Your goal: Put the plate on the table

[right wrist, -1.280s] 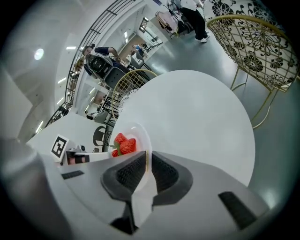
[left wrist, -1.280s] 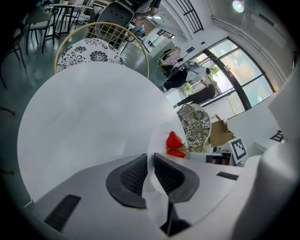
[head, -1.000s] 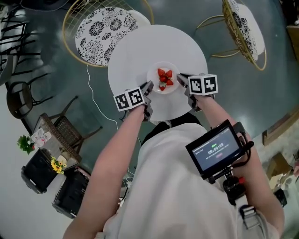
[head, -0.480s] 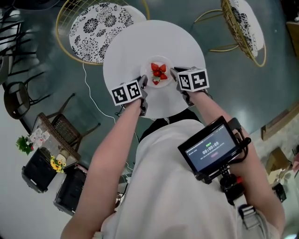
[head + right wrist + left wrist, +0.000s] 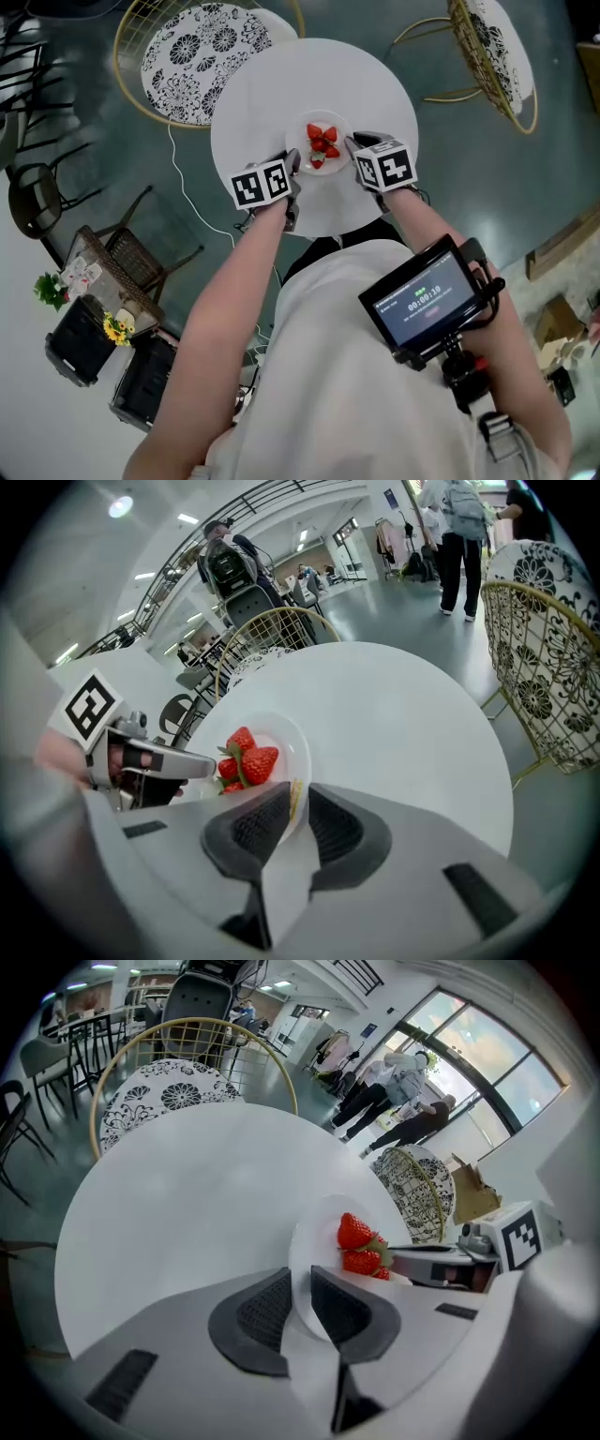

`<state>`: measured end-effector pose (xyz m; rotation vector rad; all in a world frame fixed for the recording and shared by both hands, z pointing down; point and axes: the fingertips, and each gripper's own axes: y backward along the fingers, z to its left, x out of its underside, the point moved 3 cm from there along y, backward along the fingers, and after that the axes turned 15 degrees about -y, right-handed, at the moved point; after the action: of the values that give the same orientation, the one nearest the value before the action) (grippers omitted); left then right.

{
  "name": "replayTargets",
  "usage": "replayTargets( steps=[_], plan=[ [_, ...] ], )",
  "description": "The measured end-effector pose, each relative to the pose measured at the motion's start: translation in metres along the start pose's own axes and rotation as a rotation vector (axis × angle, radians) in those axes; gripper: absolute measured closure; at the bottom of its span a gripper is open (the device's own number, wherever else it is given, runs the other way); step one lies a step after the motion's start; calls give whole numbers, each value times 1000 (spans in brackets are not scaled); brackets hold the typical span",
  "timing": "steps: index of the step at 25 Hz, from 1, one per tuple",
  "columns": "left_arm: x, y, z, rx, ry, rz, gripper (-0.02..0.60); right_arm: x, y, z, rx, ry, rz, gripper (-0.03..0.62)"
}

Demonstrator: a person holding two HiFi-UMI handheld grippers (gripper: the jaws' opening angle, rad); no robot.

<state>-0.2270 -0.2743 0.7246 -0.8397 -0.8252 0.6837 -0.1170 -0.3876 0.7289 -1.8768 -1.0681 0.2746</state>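
Dark green floor and wire chairs [image 5: 192, 56] surround a round white table [image 5: 272, 89], which is seen from above. Over the table's part toward 6 o'clock, a white plate [image 5: 307, 124] with strawberries [image 5: 323, 142] is held level by both tongs. The left gripper [image 5: 294, 167] is closed on the rim at about 8 o'clock, the right gripper [image 5: 352, 143] on the rim at 3 o'clock. Each pair of jaws is narrowed to the thickness of the rim. Both forearms are stretched forward and angled toward each other. Whether the plate already rests on the top cannot be told. The carrying is judged nearly done; the setting down and the opening of the jaws are left.
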Motion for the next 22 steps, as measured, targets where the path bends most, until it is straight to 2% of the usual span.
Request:
replayTargets(
  steps=[4,13,15,18,22],
  plan=[
    [4,-1,0,-33,-73,46,522,-1,-1,3,28,58,-6,553],
    [3,-3,-1,-95,-139,128,509,-1,-4,5,67,130,-28,539],
    [1,-5,-3,-105,-136,116,507,-3,-3,3,66,123,-32,539],
    [1,-5,-3,-102,-125,55,507,-4,-2,0,62,125,-38,539],
    [3,12,4,-125,-165,-20,506,-3,2,3,54,114,-84,539]
  ],
)
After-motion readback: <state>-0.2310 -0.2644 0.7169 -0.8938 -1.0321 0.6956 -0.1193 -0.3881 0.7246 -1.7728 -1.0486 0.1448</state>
